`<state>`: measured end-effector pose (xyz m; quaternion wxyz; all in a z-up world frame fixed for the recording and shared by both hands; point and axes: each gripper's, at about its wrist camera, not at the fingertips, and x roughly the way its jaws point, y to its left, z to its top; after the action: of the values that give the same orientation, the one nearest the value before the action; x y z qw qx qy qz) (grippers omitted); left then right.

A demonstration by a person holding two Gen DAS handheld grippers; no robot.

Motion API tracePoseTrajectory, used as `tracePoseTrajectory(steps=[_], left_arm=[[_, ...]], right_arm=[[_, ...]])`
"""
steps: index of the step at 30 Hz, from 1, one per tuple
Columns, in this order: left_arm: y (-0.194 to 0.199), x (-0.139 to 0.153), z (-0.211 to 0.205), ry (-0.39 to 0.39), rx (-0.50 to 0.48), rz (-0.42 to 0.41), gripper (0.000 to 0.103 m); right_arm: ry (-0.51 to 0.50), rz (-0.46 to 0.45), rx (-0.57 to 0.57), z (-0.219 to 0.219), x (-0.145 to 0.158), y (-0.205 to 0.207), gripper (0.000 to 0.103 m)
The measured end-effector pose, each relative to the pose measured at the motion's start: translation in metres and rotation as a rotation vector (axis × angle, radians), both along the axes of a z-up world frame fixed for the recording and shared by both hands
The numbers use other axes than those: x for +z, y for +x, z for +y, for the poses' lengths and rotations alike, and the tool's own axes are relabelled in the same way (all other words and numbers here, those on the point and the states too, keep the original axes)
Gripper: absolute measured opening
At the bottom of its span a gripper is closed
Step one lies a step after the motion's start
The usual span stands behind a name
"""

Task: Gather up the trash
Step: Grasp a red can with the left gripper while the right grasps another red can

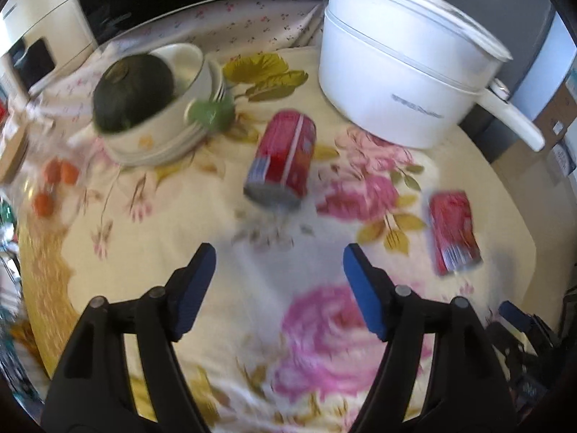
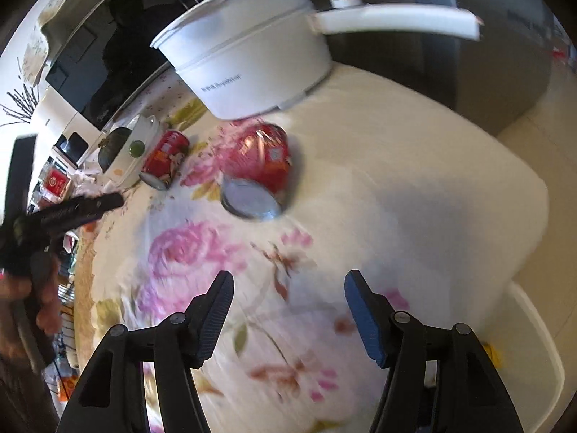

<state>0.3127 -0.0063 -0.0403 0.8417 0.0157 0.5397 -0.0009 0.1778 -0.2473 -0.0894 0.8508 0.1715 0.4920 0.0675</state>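
1. Left wrist view: the left gripper point(image 1: 279, 263) is wide open and holds nothing, ready to grab. A red can point(image 1: 281, 158) lies ahead on the flowery table point(image 1: 173, 238).
2. Right wrist view: the right gripper point(image 2: 288, 288) is open and empty too. The other can point(image 2: 261, 171) lies ahead, by the white pot point(image 2: 249, 57).

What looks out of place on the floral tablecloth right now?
Two red drink cans lie tipped on their sides on the floral tablecloth: one red can beside the stacked white bowls, the other red can in front of the white lidded electric pot. No spill shows. Both tongs are open and empty.
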Motion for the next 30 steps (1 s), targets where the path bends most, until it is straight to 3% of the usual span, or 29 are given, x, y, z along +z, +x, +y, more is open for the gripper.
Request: tracePoseTrajectory(steps=[4, 13, 25, 28, 30], left_arm=[[0.029, -0.007, -0.007, 0.083, -0.039, 0.006, 0.074], [0.069, -0.021, -0.002, 0.071, -0.037, 0.046, 0.074], [0.088, -0.037, -0.015, 0.120, -0.071, 0.067, 0.074], [0.091, -0.044, -0.019, 0.143, -0.078, 0.079, 0.068], [0.093, -0.049, -0.017, 0.126, -0.073, 0.100, 0.058]], right_arm=[[-0.006, -0.009, 0.026, 0.009, 0.003, 0.021, 0.073], [0.098, -0.003, -0.018, -0.003, 0.004, 0.072, 0.077], [0.119, 0.058, -0.023, 0.003, -0.020, 0.107, 0.077], [0.126, 0.075, -0.016, 0.006, -0.026, 0.112, 0.076], [0.113, 0.076, -0.006, 0.010, -0.028, 0.113, 0.075]])
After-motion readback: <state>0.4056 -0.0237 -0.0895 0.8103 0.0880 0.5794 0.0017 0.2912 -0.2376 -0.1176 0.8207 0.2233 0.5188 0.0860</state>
